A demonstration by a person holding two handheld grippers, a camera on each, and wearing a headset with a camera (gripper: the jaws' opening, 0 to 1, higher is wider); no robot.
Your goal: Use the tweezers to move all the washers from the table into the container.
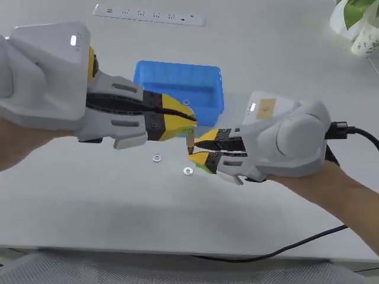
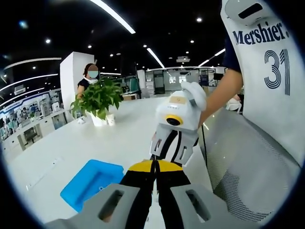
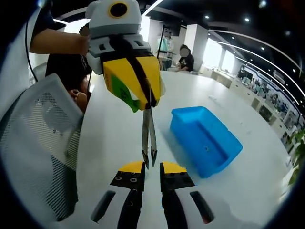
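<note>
The left gripper (image 1: 189, 121) has its fingers clamped on the upper end of the tweezers (image 3: 148, 133). The tweezers' tips point toward the right gripper (image 1: 196, 148), whose fingers stand apart. A washer (image 1: 157, 158) and a second washer (image 1: 188, 171) lie on the white desk (image 1: 106, 201) near the blue container (image 1: 177, 71). A third washer (image 1: 187, 102) lies inside the container.

"Mershier." and "31" on white jersey (image 2: 267, 71)
</note>
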